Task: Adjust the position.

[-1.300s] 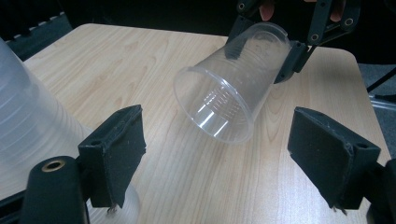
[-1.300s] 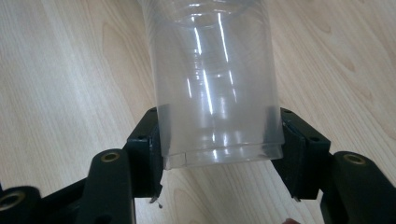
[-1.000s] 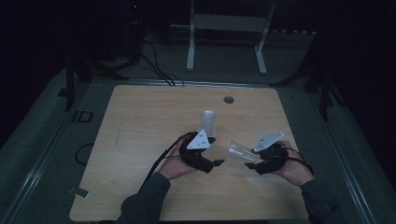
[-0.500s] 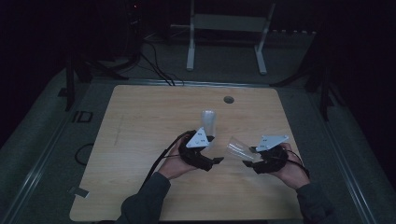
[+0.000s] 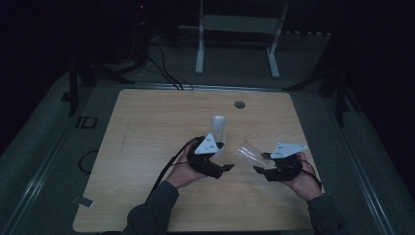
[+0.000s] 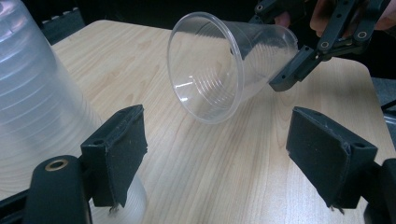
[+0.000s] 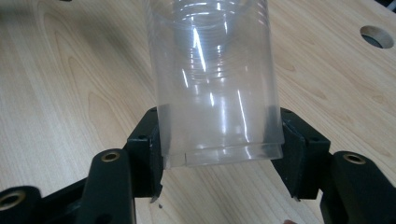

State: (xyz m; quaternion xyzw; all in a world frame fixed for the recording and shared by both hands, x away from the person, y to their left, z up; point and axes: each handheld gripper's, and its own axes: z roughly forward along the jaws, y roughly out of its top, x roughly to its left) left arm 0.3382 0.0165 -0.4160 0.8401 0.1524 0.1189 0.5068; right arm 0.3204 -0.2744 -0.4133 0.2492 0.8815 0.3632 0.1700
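Left gripper [image 6: 219,154] jaws narrowing but empty; stack [image 6: 32,107] outside its left jaw. Right gripper [image 7: 219,154] clamps clear cup [image 7: 215,79].

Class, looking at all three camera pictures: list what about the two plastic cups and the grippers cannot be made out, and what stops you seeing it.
- Upside-down cup, left gripper view: its top is cut off by the frame's edge.
- Held cup, right gripper view: its mouth runs past the top edge.
- High view: dim and far, so the left gripper's jaw gap is unreadable.
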